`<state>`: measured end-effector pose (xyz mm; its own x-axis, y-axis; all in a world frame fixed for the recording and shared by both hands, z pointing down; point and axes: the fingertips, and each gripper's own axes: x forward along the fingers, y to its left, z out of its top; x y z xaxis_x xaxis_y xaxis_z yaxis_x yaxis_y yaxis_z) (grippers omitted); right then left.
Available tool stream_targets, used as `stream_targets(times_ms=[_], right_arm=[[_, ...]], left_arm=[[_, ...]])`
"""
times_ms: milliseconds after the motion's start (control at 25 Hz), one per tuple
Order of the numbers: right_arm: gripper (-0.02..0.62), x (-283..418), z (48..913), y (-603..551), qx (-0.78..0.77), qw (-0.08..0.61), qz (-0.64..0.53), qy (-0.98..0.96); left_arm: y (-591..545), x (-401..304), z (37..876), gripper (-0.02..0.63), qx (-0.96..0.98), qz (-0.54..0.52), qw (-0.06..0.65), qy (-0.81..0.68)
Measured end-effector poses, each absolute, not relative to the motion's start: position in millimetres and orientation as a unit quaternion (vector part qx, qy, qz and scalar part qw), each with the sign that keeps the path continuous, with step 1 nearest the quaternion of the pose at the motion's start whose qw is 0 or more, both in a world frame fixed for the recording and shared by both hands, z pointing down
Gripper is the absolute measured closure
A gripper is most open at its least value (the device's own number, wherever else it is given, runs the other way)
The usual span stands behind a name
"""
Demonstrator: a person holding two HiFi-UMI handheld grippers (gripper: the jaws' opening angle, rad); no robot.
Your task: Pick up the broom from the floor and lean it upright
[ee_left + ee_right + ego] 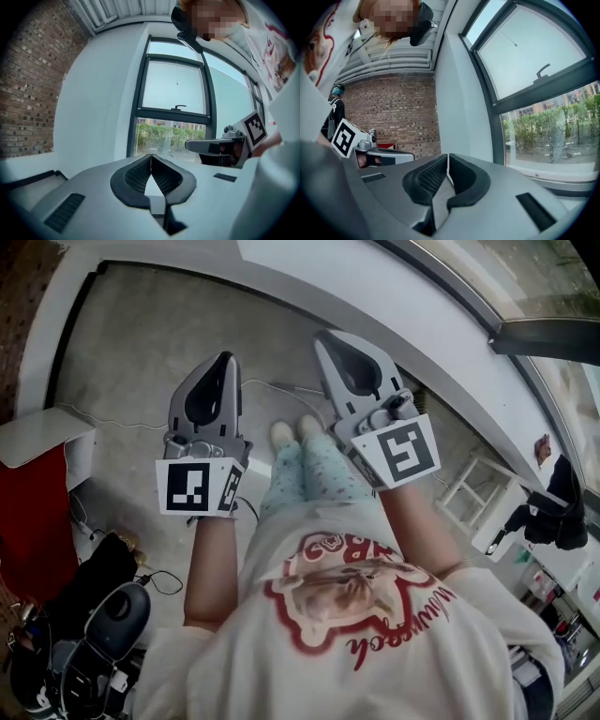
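Note:
No broom shows in any view. In the head view my left gripper and right gripper are held out side by side above the grey floor, over the person's feet. The jaws of each are together with nothing between them. The left gripper view has its shut jaws pointing at a tall window, with the right gripper beside it. The right gripper view has its shut jaws pointing at the white wall next to the window, with the left gripper at the left.
A white box and a red thing stand at the left. Black bags and gear lie at the bottom left. A white cable runs over the floor. A white rack stands at the right. A brick wall is behind.

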<state>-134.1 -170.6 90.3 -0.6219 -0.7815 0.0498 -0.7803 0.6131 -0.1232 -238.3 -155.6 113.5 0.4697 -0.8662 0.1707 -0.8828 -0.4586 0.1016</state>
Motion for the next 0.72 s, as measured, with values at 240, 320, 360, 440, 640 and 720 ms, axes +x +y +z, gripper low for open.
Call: stream_targets(times_ms=[240,320,360,440,640,720], right_arm=[[0.563,-138,163,-184,-0.401,-0.037,-0.074,0.912],[0.563,-146,185,-189,-0.387,-0.041,-0.071,0.919],[0.563,-151,198,-190,-0.377,-0.043,-0.067,0.923],[0.563,-157,230,-192,-0.357,-0.049,-0.068,0.93],[0.561,-172,326,-176,-0.302,-0.096,-0.099,0.943],[0.561,-175,367,-167,-0.275,-0.119,-0.114,0.947]], left_arm=[[-182,-243,172,0.584,0.851,0.059,0.103,-0.511],[-190,-251,194,0.584,0.847,0.058,0.106,-0.518],[-193,-253,206,0.584,0.845,0.059,0.107,-0.521],[-198,-253,233,0.584,0.844,0.061,0.109,-0.521],[-196,-255,302,0.584,0.841,0.063,0.128,-0.523],[-194,-257,329,0.584,0.838,0.067,0.132,-0.526]])
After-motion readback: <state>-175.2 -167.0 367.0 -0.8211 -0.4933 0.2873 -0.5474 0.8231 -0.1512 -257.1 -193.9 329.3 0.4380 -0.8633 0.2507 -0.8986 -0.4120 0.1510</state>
